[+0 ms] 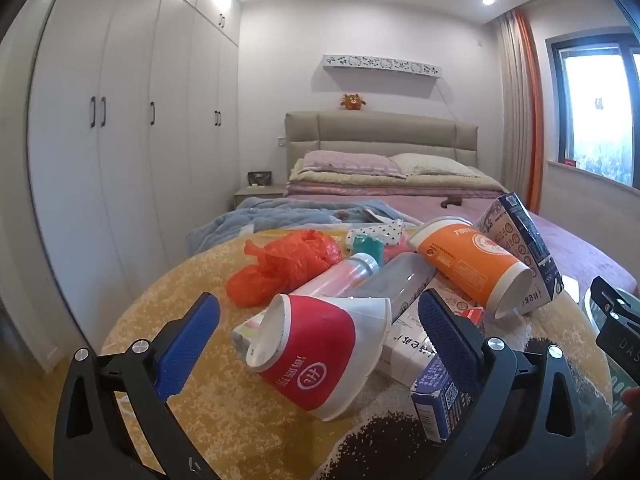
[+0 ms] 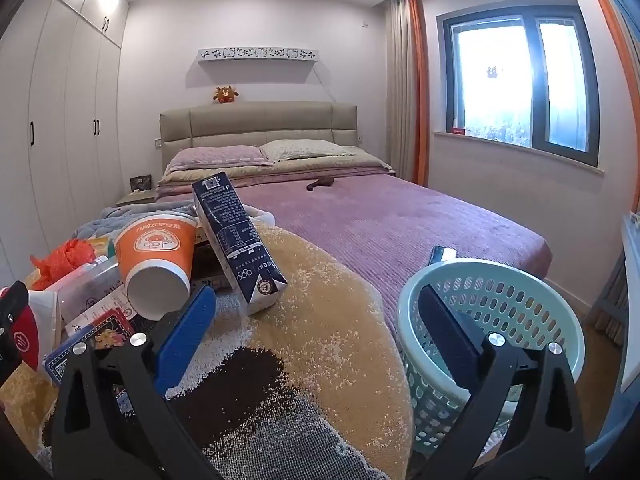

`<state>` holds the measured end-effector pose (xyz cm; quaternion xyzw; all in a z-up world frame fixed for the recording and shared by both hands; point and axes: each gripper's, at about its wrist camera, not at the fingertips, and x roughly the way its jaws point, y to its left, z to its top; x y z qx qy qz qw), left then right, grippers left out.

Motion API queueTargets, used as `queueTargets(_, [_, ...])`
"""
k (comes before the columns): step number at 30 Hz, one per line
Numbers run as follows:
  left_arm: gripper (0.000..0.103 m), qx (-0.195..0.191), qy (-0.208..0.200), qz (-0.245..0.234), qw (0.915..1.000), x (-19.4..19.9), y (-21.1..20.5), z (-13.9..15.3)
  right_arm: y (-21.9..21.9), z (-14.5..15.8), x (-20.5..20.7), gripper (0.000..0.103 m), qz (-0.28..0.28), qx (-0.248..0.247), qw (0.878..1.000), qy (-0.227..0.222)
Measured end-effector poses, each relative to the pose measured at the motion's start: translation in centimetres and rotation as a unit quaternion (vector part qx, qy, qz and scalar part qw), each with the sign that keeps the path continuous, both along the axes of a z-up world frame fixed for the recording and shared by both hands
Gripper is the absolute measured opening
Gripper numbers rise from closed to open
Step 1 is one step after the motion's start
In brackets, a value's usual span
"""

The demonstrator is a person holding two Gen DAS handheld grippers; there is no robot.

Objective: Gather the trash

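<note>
In the left wrist view, our left gripper gapes wide around the tipped red cup, clamping nothing; the trash heap lies on the yellow blanket at the bed's foot. In the right wrist view, our right gripper hangs wide open, empty, the dark carton ahead and the green basket beside the bed's foot corner.

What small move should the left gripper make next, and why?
Probably ease the left gripper forward and close on the red cup. It lies on its side between the open fingers, the nearest piece of the trash pile. The basket waits to the right.
</note>
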<state>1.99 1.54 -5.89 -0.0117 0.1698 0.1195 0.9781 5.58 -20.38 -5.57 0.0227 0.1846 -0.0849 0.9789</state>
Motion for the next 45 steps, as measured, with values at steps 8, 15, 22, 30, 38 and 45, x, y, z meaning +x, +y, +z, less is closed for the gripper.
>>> queueTargets(8, [0.096, -0.001, 0.000, 0.001, 1.0000, 0.0, 0.1, -0.1, -0.4, -0.5, -0.1, 0.097, 0.002, 0.007, 1.000, 0.008])
queueTargets(15, [0.096, -0.003, -0.001, 0.001, 1.0000, -0.1, 0.1, -0.1, 0.1, -0.2, 0.3, 0.097, 0.003, -0.007, 1.000, 0.007])
queueTargets(22, [0.096, -0.004, 0.000, 0.002, 1.0000, 0.0, 0.2, -0.1, 0.0, -0.4, 0.5, 0.097, 0.003, -0.006, 1.000, 0.014])
queueTargets(30, [0.096, -0.004, 0.000, 0.002, 1.0000, 0.0, 0.2, 0.0, 0.2, -0.4, 0.5, 0.097, 0.003, -0.010, 1.000, 0.019])
queueTargets(38, [0.096, -0.004, 0.000, 0.002, 1.0000, 0.0, 0.2, 0.0, 0.1, -0.4, 0.5, 0.097, 0.003, -0.008, 1.000, 0.017])
queueTargets(45, [0.096, -0.005, 0.000, 0.002, 1.0000, 0.0, 0.2, 0.1, 0.1, -0.6, 0.5, 0.097, 0.014, -0.007, 1.000, 0.020])
